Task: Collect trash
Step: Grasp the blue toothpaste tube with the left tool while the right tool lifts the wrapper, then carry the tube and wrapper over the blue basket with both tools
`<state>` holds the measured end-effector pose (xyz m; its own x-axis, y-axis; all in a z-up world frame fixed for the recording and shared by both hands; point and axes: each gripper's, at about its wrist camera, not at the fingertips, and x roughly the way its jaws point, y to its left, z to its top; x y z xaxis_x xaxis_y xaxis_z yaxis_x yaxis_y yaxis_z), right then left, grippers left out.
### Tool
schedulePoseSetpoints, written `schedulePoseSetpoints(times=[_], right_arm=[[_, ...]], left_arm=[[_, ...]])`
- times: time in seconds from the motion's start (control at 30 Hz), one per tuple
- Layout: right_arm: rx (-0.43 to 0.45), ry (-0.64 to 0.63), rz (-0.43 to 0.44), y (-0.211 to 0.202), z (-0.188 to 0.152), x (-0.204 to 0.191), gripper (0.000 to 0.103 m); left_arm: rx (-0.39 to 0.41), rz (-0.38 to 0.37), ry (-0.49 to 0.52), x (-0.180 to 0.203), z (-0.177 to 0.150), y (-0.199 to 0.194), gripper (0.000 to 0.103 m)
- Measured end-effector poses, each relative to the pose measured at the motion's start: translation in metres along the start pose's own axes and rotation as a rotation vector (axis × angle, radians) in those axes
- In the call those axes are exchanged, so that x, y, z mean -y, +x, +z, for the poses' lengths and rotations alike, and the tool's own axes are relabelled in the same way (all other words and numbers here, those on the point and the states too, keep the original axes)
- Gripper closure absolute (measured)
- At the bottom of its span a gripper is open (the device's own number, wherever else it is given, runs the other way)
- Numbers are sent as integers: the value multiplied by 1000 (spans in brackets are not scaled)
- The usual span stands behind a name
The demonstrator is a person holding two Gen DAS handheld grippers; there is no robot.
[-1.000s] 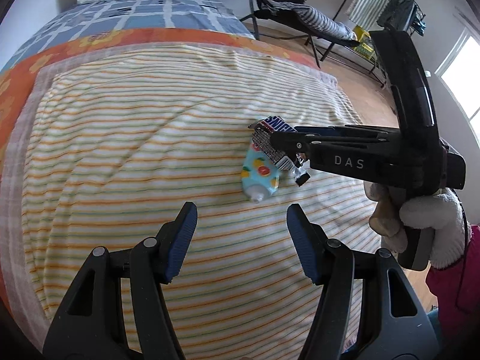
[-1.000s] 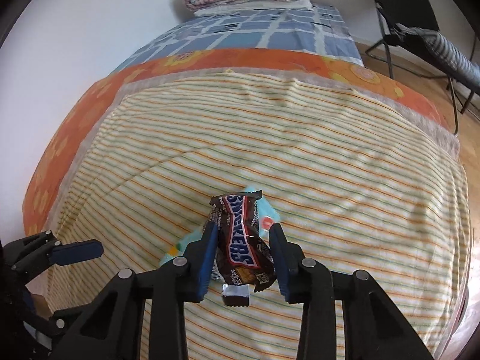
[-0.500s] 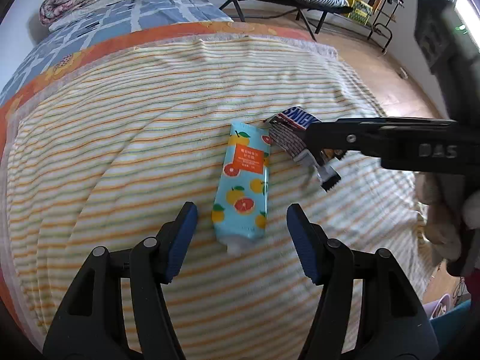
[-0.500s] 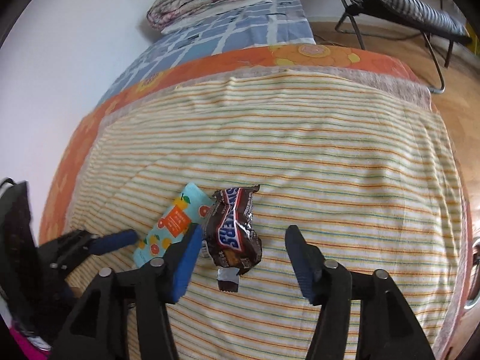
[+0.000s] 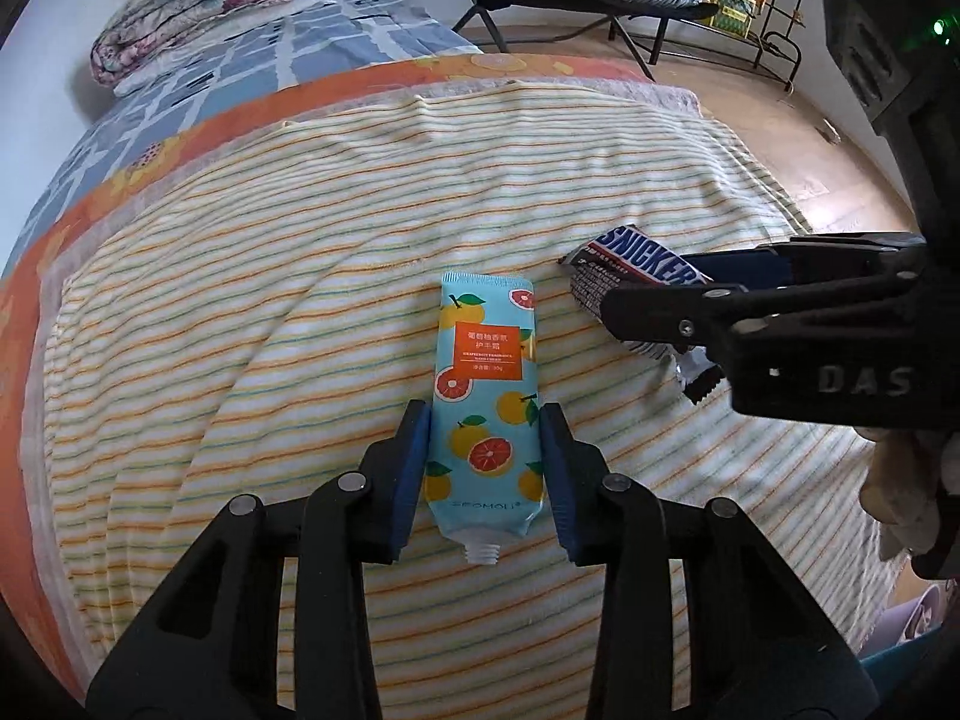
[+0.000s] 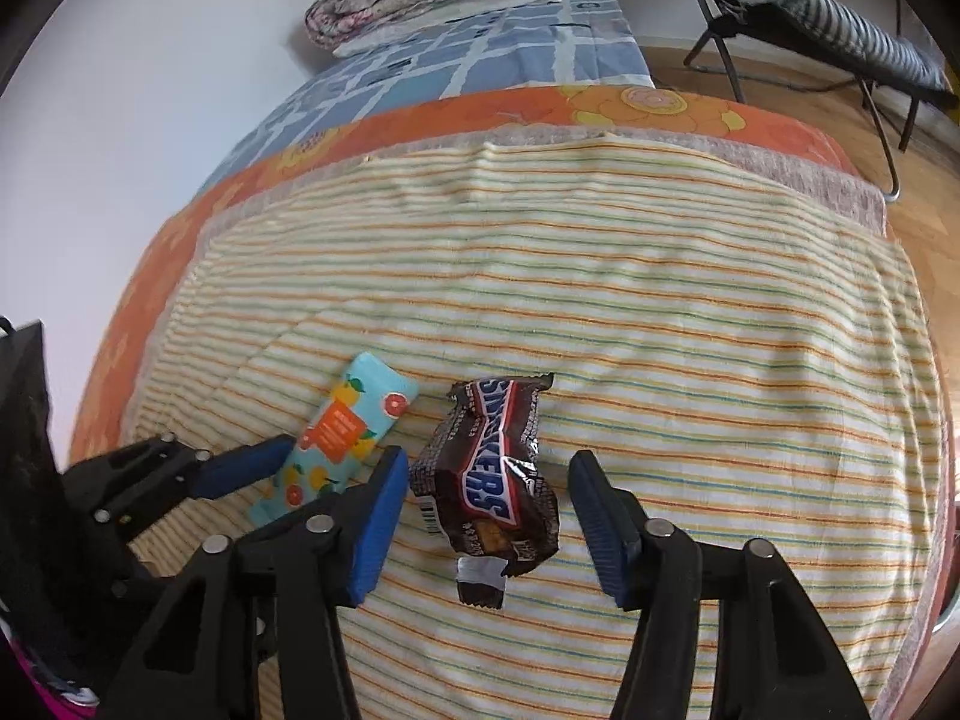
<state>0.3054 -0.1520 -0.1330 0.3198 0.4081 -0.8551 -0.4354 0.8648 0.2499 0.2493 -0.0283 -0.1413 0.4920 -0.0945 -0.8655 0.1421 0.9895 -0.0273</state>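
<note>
Left tool [image 5: 485, 468] closing around tube [image 5: 486, 396], right tool [image 5: 672, 294] partly hiding wrapper [image 5: 630, 270]

Soft daylight fills both views evenly, leaving only faint shadows in the folds of the striped blanket [image 5: 300, 312]. Fisheye distortion bows the scene and blackens the corners. Focus stays sharp throughout.

A light-blue cream tube [image 5: 486, 408] printed with citrus fruit lies flat on the striped blanket, uncapped. Just beside it lies a crumpled brown Snickers wrapper [image 6: 489, 474].
</note>
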Motion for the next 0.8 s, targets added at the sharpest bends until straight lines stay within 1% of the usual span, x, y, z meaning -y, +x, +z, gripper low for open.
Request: schedulePoseSetpoints(times=[0.03,0.2,0.47,0.63,0.8], right_arm=[[-6,-12,-3,1,-1,-2,65],[0,-30,-2,-5,-6,-5,76],[32,-46,-8,-35,-20,-13,78],[48,-60,-9,-58,-36,-23,78],[77,-84,-12,-86,-56,-34,78]], left_arm=[[0,1,-5,-1,-1,-1,66],[4,9,-30,-7,-9,-10,66],[27,31,-53,-15,-21,-40,66],[53,31,-64,-18,-32,-71,66],[81,26,-87,-18,-50,-105,66]])
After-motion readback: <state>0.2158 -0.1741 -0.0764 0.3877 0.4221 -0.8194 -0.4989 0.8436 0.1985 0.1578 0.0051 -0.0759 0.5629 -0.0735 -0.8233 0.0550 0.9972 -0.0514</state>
